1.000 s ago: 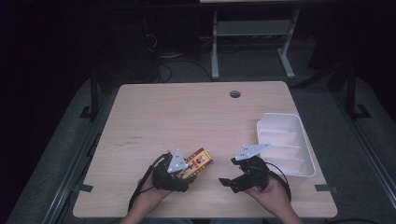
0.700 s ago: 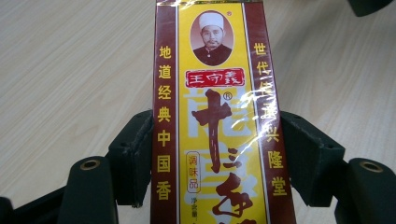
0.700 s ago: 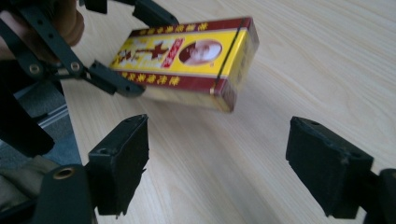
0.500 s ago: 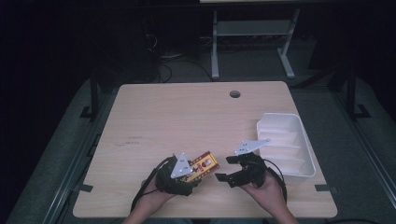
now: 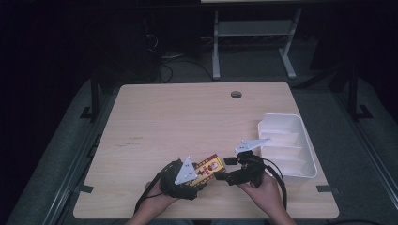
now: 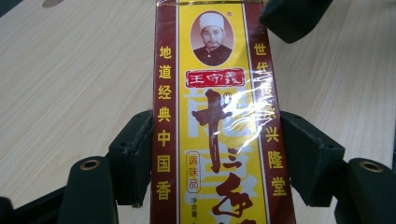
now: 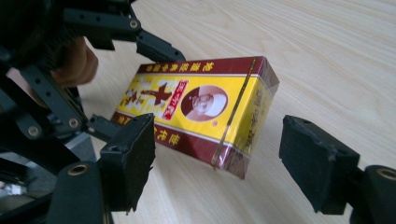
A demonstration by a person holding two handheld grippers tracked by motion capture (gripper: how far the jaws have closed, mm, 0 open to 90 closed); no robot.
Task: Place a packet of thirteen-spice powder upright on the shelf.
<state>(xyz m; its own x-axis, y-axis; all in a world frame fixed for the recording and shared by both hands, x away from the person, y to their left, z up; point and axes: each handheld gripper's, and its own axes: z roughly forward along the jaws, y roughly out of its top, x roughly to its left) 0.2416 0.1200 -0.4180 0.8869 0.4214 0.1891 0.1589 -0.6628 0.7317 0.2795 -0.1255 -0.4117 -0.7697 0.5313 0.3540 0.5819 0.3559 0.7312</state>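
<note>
- A yellow-and-maroon seasoning box, wrapped in clear film and printed with Chinese characters and a small portrait, is sitting in the lower middle of the high view, just above the wooden table, near its front edge.
- Its long axis is running diagonally in that frame, from lower left up to upper right; the portrait end is pointing toward the upper right, at the right gripper.
- The left gripper is clamping the box across its narrow width: in the left gripper view both black pads are pressing on the maroon side bands, and the box is stretching away up the centre of the frame.
- The right gripper's jaws are standing apart and have just been narrowing. In the right gripper view the free end of the box is lying between them in the middle of the frame, tilted, with neither pad touching it.
- The two grippers are facing each other along the box, close together.
- A white compartmented tray is resting at the right of the table, well apart from the box.
</note>
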